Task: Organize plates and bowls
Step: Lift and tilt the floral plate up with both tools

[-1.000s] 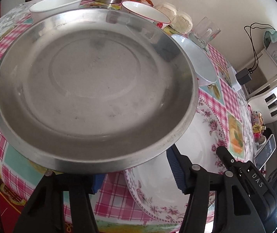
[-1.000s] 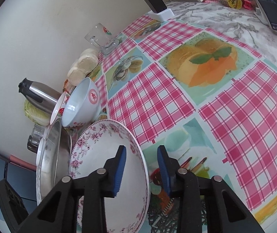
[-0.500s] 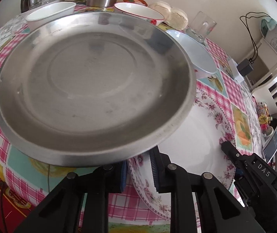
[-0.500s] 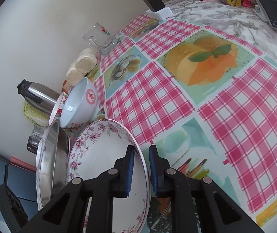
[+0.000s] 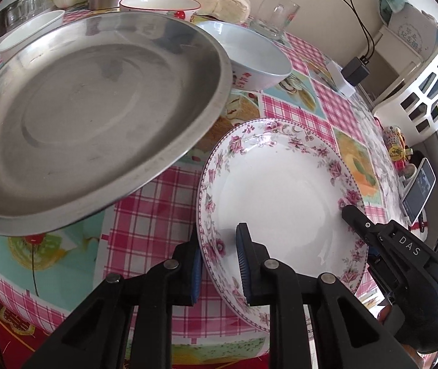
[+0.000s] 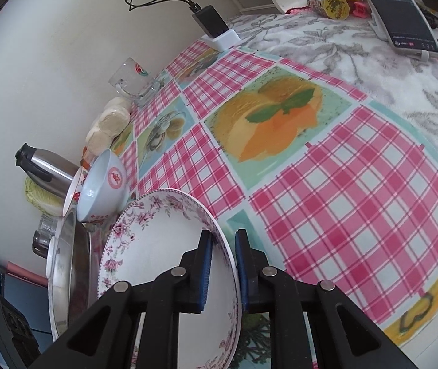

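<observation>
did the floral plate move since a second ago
Yes. In the left wrist view the floral plate was tucked under the steel plate; now it sits clear, to its right.

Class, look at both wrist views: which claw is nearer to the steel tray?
Left. The left claw grips the floral plate's rim on the side beside the steel tray; the right claw grips the rim on the side away from it.

The big round tray (image 5: 90,113) is dull brushed metal, scuffed and faintly streaked. The floral plate (image 5: 283,196) is glossy white china (its rim printed with pink roses), as is the pale blue bowl (image 5: 249,58). The checked tablecloth (image 6: 357,203) looks like smooth, slightly shiny plastic sheet. The mug (image 6: 134,83) is clear glass.
</observation>
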A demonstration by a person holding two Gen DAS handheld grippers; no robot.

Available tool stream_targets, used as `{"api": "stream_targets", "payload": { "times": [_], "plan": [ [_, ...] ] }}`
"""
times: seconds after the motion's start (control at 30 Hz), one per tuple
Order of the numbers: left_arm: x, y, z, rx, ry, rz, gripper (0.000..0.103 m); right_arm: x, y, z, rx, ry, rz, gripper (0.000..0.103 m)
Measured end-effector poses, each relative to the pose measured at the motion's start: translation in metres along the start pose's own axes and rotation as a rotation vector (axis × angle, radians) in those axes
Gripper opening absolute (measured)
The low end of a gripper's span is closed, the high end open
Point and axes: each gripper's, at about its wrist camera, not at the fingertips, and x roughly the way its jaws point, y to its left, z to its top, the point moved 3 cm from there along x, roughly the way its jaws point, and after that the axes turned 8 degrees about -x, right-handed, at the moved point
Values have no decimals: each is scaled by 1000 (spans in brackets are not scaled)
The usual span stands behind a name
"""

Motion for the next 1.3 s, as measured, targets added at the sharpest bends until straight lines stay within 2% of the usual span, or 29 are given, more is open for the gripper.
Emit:
{"api": "stream_targets", "payload": {
  "times": [0.43, 0.67, 0.97, 1.3],
  "plan": [
    [10, 2, 15, -61, 1, -43, 21, -1, -2, 0, -15, -6, 5, 16],
    [10, 7, 18, -94, 5, -67, 17, -1, -4, 0, 5, -9, 18, 16],
    [9, 7, 20, -105, 13, -71, 15, -5, 0, -2, -10, -21, 12, 15],
    [10, 4, 20, -118, 53, -137, 15, -21, -8, 1, 32, -25, 40, 13]
  ]
}}
